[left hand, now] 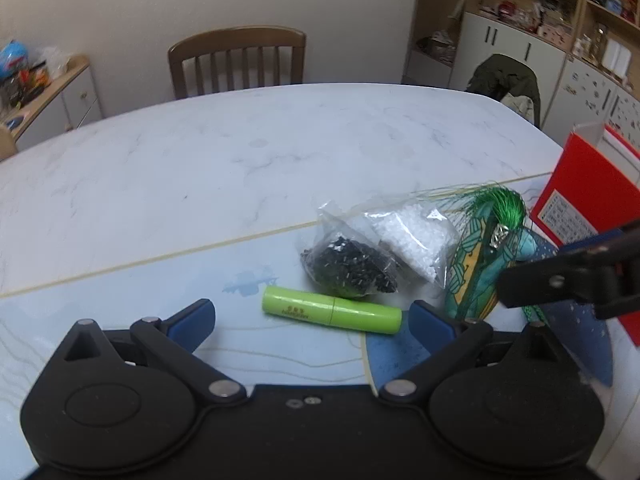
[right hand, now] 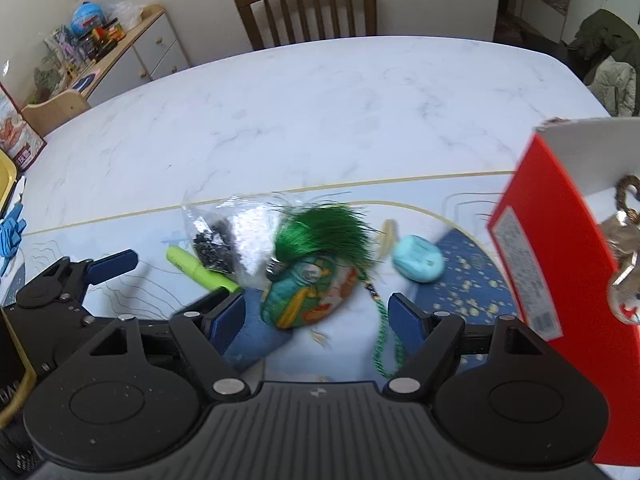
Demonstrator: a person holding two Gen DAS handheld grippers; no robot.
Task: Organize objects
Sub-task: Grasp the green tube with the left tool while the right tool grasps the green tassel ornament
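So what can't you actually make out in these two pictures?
- Red box: contents hidden by its wall in both views; cut off by the right edge.
- Box label: print too small and blurred, right view.
- Green tube: lettering too small, left view; partly behind the bead bags in the right.
- Tasselled pouch: pattern motion-blurred, right view.
- Pale blue thing: blurred, unidentifiable.

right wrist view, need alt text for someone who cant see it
The open right gripper hovers over a green tasselled pouch on a table mat, fingers either side of it but not touching. Left of the pouch lie bead bags and a lime tube; right, a pale blue case and a red box.
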